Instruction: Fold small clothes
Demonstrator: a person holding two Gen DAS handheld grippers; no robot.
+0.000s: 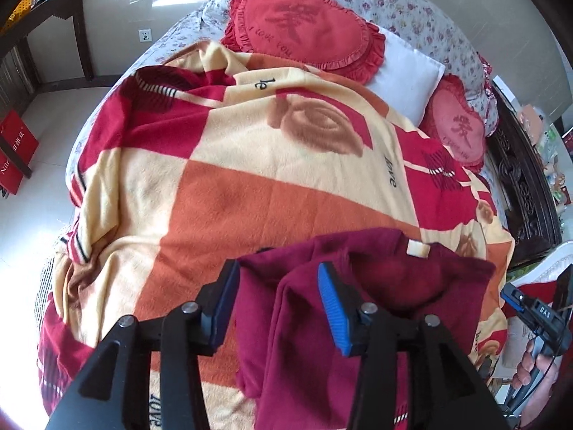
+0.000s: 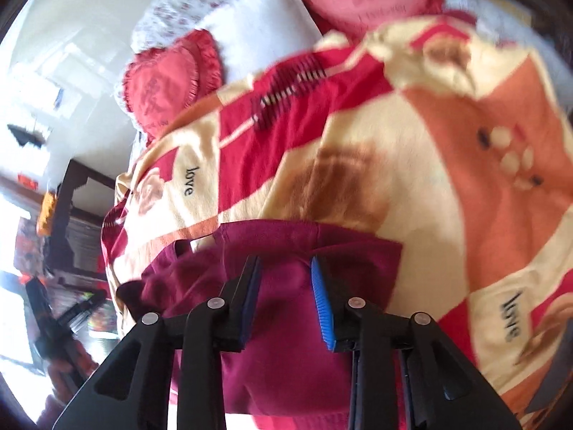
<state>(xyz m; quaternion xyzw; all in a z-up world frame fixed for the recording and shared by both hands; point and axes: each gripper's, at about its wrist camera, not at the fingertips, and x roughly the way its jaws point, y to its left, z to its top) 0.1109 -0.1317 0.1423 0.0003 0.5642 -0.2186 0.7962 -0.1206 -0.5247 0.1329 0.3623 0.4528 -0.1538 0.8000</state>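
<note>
Maroon garment [image 1: 358,308] lies on the blanket [image 1: 222,193], under both grippers. Left gripper [image 1: 279,297] fingers spread, pinching nothing. Right gripper [image 2: 286,294] fingers also spread, garment below them.

Both wrist fisheyes look steeply down along their gripper fingers, close over the maroon garment [image 1: 358,308] on the bed blanket [image 1: 222,193]; both share garment, blanket and heart pillows [image 2: 164,82] at frame top.
</note>
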